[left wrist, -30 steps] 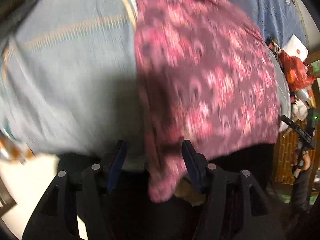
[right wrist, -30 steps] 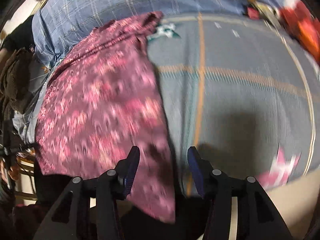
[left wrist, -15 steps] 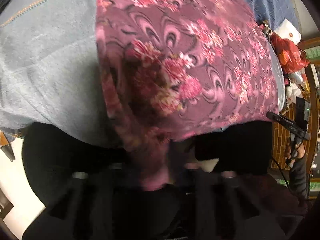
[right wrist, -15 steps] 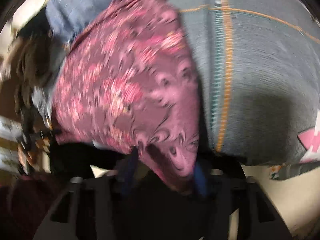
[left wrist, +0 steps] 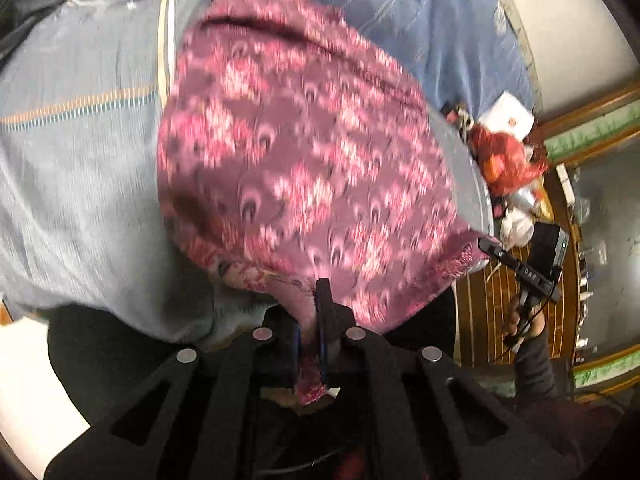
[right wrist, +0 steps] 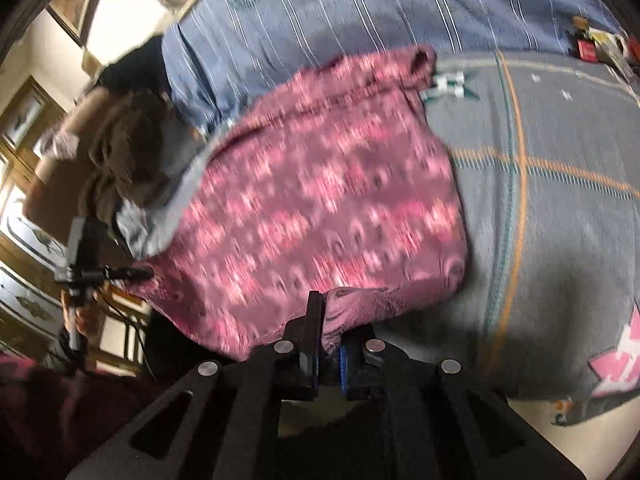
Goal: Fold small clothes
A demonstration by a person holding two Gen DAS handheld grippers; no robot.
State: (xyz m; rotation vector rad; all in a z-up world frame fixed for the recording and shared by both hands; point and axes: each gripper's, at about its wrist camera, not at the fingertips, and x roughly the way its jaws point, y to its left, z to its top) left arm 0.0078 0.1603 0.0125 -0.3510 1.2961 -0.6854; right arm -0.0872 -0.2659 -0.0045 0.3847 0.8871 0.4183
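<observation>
Spread across the bed, a grey blanket (right wrist: 560, 208) with orange and teal stripe lines carries the piece I'm working on, with a blue striped sheet (right wrist: 360, 12) beyond it at the far side. On that blanket lies the maroon floral garment (left wrist: 304, 168), flat over most of its area, with its near edge hanging just past the bed's near edge toward me.

My left gripper (left wrist: 310, 324) has its fingers pressed together on a near corner of the garment, a tongue of cloth poking out below the pads. My right gripper (right wrist: 326, 344) is likewise clamped on the other near corner, the hem bunched between its pads. So I hold both near corners, and I judge the step in hand to be carrying that edge up and over toward the far edge.

To do it well I would lift both corners evenly, keep the edge taut between them so the cloth does not sag in the middle, and lay it down square on the far hem. The fabric looks thin and slippery, so a lopsided pull could skew the fold or drag the whole piece along the blanket.

Off the bed's side, a hand holds a black handheld device (left wrist: 532, 264); I read what may be "DAS" on its arm, though it is small. A round emblem on the sheet is unreadable.
</observation>
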